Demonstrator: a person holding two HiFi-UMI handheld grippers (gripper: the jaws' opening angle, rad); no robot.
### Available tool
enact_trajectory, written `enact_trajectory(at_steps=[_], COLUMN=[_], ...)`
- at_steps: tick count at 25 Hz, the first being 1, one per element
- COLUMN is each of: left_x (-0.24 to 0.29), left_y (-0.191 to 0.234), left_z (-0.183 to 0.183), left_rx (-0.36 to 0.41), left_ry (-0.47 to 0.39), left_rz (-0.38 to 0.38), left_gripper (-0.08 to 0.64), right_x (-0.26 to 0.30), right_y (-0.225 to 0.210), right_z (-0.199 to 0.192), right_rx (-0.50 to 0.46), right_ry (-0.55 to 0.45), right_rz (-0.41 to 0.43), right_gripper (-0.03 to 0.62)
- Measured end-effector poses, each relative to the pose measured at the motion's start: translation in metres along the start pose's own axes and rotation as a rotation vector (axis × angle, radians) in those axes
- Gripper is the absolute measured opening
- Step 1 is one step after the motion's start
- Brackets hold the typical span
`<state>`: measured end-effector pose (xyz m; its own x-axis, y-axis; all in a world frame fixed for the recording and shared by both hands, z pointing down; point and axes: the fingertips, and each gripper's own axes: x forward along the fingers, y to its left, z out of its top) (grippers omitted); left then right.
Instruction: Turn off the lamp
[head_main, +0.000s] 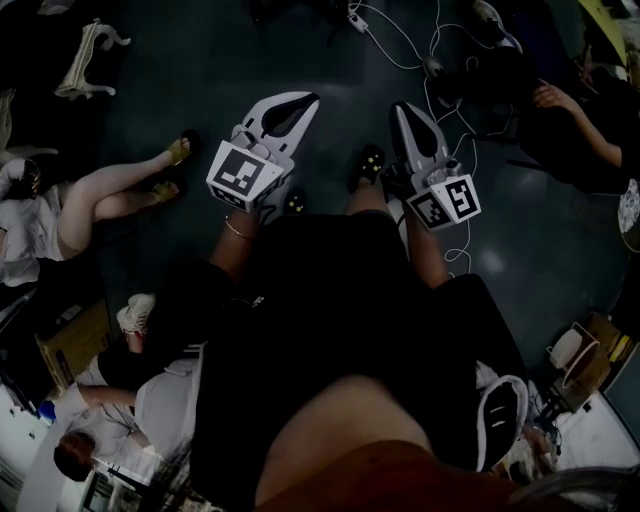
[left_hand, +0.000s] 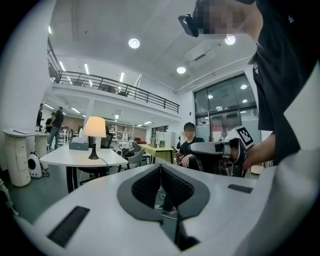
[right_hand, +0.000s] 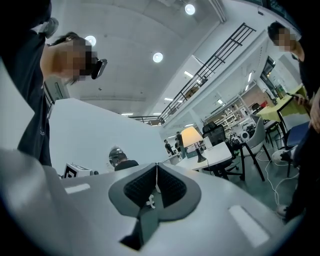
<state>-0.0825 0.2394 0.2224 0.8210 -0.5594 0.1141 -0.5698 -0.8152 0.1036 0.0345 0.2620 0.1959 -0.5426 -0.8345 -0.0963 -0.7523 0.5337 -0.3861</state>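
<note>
A lit table lamp (left_hand: 94, 127) with a pale shade and a dark stem stands on a white table (left_hand: 75, 157), some way ahead of me in the left gripper view. The right gripper view shows the same lamp (right_hand: 191, 137) on that table (right_hand: 216, 151), off to the right. My left gripper (left_hand: 161, 167) is shut with nothing between its jaws. My right gripper (right_hand: 156, 166) is shut and empty too. In the head view both grippers, left (head_main: 290, 105) and right (head_main: 405, 108), are held out side by side over the dark floor, far from the lamp.
A seated person (left_hand: 190, 145) is beyond the lamp table beside a yellow-green table (left_hand: 156, 148). White cables (head_main: 400, 35) trail across the floor ahead. People sit at the left (head_main: 90, 195) and right (head_main: 570, 125). A green box (left_hand: 78, 145) lies by the lamp.
</note>
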Motion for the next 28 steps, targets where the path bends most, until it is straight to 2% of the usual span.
enact_trajectory(at_steps=[9,16,20,28], left_x=[0.054,0.09,0.126,0.208], left_y=[0.007,0.016,0.011,-0.005], left_z=[0.002,0.017,0.028,0.043], left_rx=[0.009,0.03,0.041,0.067], left_ry=[0.016,0.014,0.003,-0.015], left_rz=[0.072,0.136,0.136,0.123], left_gripper=[0.008,0.008,0.008,0.008], right_x=[0.012,0.023,0.021,0.004], right_y=[-0.063,-0.102,-0.129,-0.204], right_z=[0.017,0.038,0.058,0.087], right_rx=[0.024,0.033,0.036,0.009], right_ry=[0.0,-0.005,-0.015,-0.004], right_rz=[0.052,0.102,0.123,0.112], right_gripper=[0.0,0.0,0.0,0.0])
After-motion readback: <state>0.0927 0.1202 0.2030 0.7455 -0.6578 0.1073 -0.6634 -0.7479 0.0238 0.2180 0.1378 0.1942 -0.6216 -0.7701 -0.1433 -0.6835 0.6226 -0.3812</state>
